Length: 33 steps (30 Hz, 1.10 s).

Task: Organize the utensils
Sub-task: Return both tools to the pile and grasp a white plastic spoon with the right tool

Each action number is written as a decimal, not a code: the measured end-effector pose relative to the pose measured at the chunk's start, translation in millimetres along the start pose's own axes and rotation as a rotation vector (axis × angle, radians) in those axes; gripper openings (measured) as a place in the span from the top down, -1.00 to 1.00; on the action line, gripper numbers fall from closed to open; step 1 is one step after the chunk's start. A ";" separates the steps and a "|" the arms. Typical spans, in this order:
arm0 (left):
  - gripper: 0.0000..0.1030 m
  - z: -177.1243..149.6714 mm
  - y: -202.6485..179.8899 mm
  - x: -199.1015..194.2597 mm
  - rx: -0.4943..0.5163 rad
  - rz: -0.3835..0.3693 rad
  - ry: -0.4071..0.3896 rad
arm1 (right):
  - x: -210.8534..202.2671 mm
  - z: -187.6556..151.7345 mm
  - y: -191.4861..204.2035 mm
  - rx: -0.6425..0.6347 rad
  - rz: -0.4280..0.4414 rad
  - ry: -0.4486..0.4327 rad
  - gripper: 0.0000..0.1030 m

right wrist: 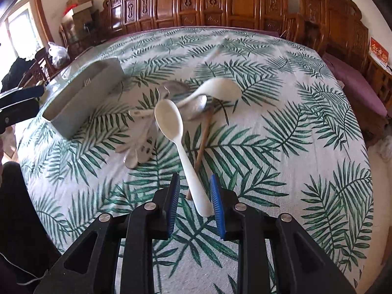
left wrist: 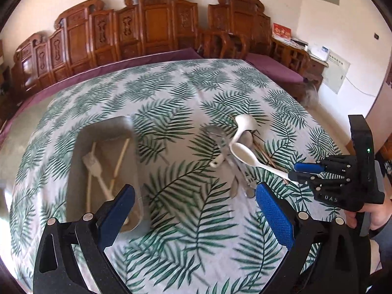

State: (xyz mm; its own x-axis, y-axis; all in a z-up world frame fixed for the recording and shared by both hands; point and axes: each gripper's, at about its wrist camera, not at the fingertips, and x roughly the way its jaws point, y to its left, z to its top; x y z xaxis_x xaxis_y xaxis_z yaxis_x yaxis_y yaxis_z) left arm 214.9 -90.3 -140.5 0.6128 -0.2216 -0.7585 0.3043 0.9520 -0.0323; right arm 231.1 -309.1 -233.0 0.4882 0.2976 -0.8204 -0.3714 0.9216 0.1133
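Observation:
A white ceramic spoon [right wrist: 169, 117] lies with its bowl on a pile of metal spoons [right wrist: 196, 105], a big white ladle spoon [right wrist: 220, 85] and wooden chopsticks [right wrist: 204, 137]. Its handle runs back between the pads of my right gripper [right wrist: 196, 205]. The handle sits close to the right pad and a gap shows at the left pad, so the gripper is open. From the left wrist, the right gripper [left wrist: 294, 172] straddles the handle end of that spoon [left wrist: 242, 152]. My left gripper [left wrist: 196, 210] hangs wide open and empty beside the grey tray [left wrist: 76, 161], which holds a white fork [left wrist: 91, 164] and pale chopsticks.
A leaf-print cloth [right wrist: 294, 147] covers the table. Carved wooden benches [left wrist: 152, 24] with purple cushions line the far side. A hand [left wrist: 374, 218] holds the right gripper at the table's right edge. The grey tray [right wrist: 80, 98] stands left of the pile.

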 end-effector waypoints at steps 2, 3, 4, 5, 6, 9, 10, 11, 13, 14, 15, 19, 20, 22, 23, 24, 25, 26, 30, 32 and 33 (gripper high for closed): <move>-0.85 2.6 -5.2 12.6 0.018 -0.015 0.004 | 3.8 -0.1 -0.7 0.002 0.000 0.007 0.45; -0.85 3.1 -7.0 17.0 0.025 -0.020 0.002 | 4.4 0.7 -0.6 0.000 0.003 0.005 0.46; -0.85 3.8 -9.4 22.6 0.033 -0.024 0.002 | 6.7 0.9 -0.8 0.001 0.012 0.009 0.46; -0.85 4.5 -11.2 30.8 0.041 -0.028 0.008 | 8.6 1.4 -1.0 0.003 0.014 0.016 0.46; -0.85 4.5 -12.0 35.4 0.044 -0.033 0.013 | 11.6 1.3 -1.0 0.004 0.014 0.028 0.46; -0.85 2.7 -16.7 49.3 0.063 -0.045 0.025 | 15.4 0.4 0.4 -0.002 0.018 0.045 0.45; -0.85 1.5 -17.6 52.1 0.070 -0.047 0.026 | 16.3 -0.2 1.4 -0.003 0.024 0.055 0.45; -0.85 0.2 -18.0 54.8 0.072 -0.048 0.028 | 15.7 -0.6 2.5 -0.003 0.030 0.060 0.45; -0.85 -4.3 -16.7 60.0 0.064 -0.059 0.036 | 13.7 0.0 3.5 0.002 0.051 0.071 0.45; -0.85 -6.3 -15.8 63.5 0.056 -0.067 0.047 | 12.5 1.0 3.6 0.003 0.053 0.070 0.45; -0.85 -6.7 -15.0 66.1 0.052 -0.071 0.055 | 9.8 4.1 4.5 0.002 0.052 0.064 0.45; -0.85 -10.9 -12.9 72.8 0.058 -0.070 0.072 | 5.6 18.9 9.2 -0.014 0.048 0.026 0.45; -0.85 -12.1 -11.2 74.5 0.055 -0.068 0.076 | 7.2 23.4 11.3 -0.020 0.049 0.022 0.45; -0.85 -14.7 -6.8 77.4 0.047 -0.065 0.083 | 14.4 32.9 15.9 -0.033 0.050 0.027 0.45; -0.85 -15.7 -5.6 79.0 0.044 -0.062 0.086 | 19.1 36.7 19.1 -0.045 0.049 0.034 0.45; -0.85 -17.3 -3.9 80.0 0.042 -0.057 0.090 | 22.6 39.2 21.1 -0.056 0.045 0.042 0.45; -0.85 -17.5 -3.9 79.5 0.048 -0.053 0.086 | 28.3 42.1 24.0 -0.075 0.035 0.057 0.45; -0.85 -17.8 -3.6 79.3 0.048 -0.053 0.088 | 33.9 44.0 25.8 -0.088 0.020 0.077 0.45; -0.85 -14.4 -3.4 75.0 0.031 -0.077 0.079 | 49.9 43.1 26.8 -0.117 -0.021 0.153 0.46; -0.85 -12.6 -6.0 71.2 0.039 -0.083 0.067 | 49.9 41.5 28.0 -0.127 -0.027 0.155 0.46; -0.85 -12.0 -7.4 69.8 0.044 -0.087 0.062 | 49.8 40.7 29.2 -0.131 -0.033 0.158 0.47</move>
State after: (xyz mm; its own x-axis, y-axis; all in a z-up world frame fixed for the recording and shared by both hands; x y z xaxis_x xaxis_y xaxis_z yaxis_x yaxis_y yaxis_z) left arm 246.6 -110.3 -201.0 0.5371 -0.2880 -0.7929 0.3866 0.9194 -0.0721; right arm 276.7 -257.2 -247.7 0.3758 0.2159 -0.9012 -0.4617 0.8868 0.0199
